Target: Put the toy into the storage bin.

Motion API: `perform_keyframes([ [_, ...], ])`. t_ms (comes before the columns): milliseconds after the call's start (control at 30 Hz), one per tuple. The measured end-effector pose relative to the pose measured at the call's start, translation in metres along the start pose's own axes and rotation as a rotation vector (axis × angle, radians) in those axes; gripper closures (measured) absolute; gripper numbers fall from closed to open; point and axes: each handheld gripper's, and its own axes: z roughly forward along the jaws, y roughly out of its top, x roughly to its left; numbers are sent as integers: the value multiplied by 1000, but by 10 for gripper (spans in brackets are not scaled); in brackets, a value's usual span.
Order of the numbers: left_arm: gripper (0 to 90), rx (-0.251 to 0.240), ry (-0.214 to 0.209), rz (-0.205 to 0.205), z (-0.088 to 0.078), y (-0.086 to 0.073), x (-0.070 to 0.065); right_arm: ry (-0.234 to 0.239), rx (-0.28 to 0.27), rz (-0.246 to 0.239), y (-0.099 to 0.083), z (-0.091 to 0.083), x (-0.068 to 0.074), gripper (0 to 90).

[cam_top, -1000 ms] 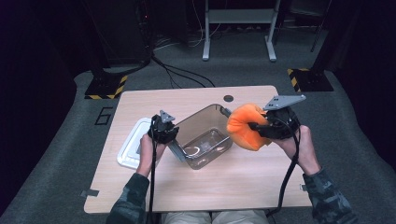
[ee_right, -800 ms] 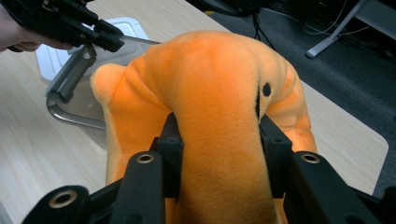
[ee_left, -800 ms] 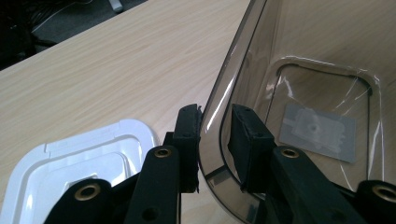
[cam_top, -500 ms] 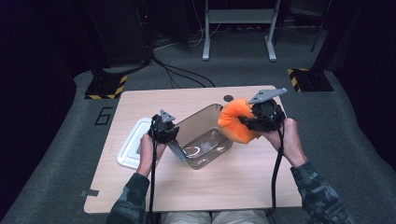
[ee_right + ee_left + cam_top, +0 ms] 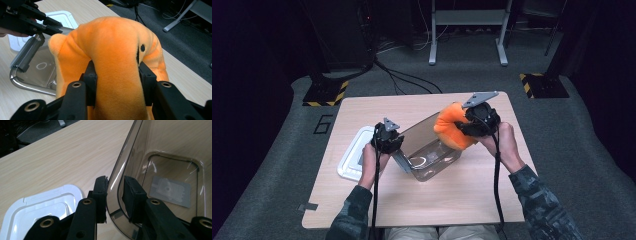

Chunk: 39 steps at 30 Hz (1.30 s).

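Leftward came the right claw (image 5: 460, 126) pinching plush toy (image 5: 451, 131); left claw (image 5: 398, 156) clamps bin (image 5: 432, 160) beside lid (image 5: 352, 161).

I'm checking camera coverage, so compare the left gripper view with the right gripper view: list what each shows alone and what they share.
Left gripper view alone: the left gripper shut on the clear smoky plastic container's wall, and a grey label on its floor.
Right gripper view alone: the right gripper shut on the orange plush toy, and grey carpet.
Shared: the container, white plastic lid and light wooden table.
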Motion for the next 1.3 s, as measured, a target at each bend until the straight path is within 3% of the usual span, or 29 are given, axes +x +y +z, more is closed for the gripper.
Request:
perform_keyframes([
  [333, 723, 0, 0, 5, 0, 0, 0, -1, 22, 9, 5, 25, 5, 601],
  [867, 724, 1, -5, 8, 0, 0, 1, -24, 68, -36, 4, 62, 18, 595],
  [1300, 724, 2, -11, 6, -1, 0, 1, -38, 97, -2, -5, 86, 14, 587],
])
